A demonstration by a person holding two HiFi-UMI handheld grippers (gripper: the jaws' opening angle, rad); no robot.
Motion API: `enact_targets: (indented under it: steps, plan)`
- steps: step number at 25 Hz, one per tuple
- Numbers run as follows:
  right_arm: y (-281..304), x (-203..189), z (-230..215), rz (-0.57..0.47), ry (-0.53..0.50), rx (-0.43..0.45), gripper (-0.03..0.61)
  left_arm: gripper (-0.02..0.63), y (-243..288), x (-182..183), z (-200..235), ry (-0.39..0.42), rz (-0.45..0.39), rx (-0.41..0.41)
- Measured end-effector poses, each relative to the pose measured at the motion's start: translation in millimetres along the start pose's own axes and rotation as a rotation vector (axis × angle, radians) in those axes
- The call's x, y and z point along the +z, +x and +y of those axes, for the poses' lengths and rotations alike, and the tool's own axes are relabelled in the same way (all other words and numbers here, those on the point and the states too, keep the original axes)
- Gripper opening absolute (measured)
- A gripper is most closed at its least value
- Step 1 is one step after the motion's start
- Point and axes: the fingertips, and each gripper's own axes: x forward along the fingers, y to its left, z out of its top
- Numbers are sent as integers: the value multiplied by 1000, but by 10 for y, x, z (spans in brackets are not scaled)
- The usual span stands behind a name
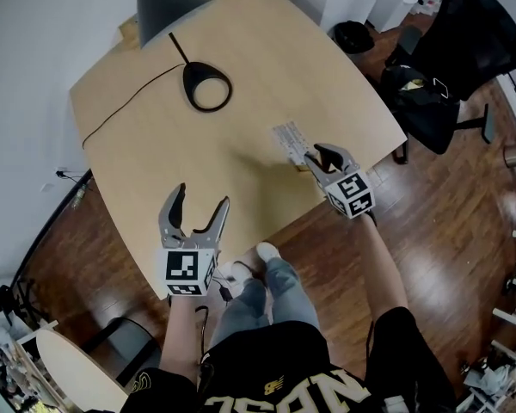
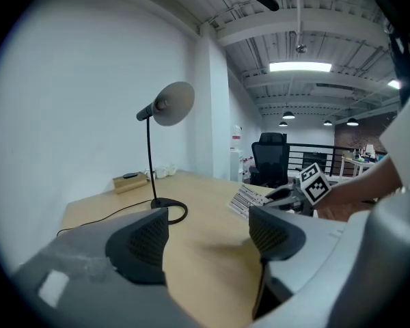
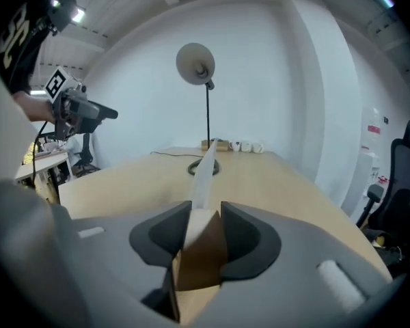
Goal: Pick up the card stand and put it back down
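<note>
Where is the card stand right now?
In the head view the card stand sits near the table's right edge, clamped in the right gripper. The lamp base lies farther off to its left.

The desk [image 1: 241, 84] is pale wood, smooth and matt. The floor [image 1: 447, 222] is reddish wooden boards with a gloss. The card stand [image 3: 199, 251] looks like a raw brown wooden block with a pale printed card. The left tongs [image 2: 208, 234] are matt grey plastic, with black, finely ribbed pads [image 2: 145, 241]. The lamp [image 1: 159, 3] is matt dark grey.
</note>
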Motion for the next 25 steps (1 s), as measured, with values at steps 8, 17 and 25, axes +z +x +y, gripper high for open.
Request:
enact_targets:
  steps: [8, 17, 25]
  plan:
    - [994, 451, 58, -181, 0, 125, 138, 371, 123, -218, 323, -30, 37, 63]
    - [1247, 120, 383, -53, -152, 178, 141, 371, 24, -328, 542, -77, 48, 95]
    - [913, 127, 94, 79, -85, -93, 416, 371, -132, -328, 473, -86, 48, 82]
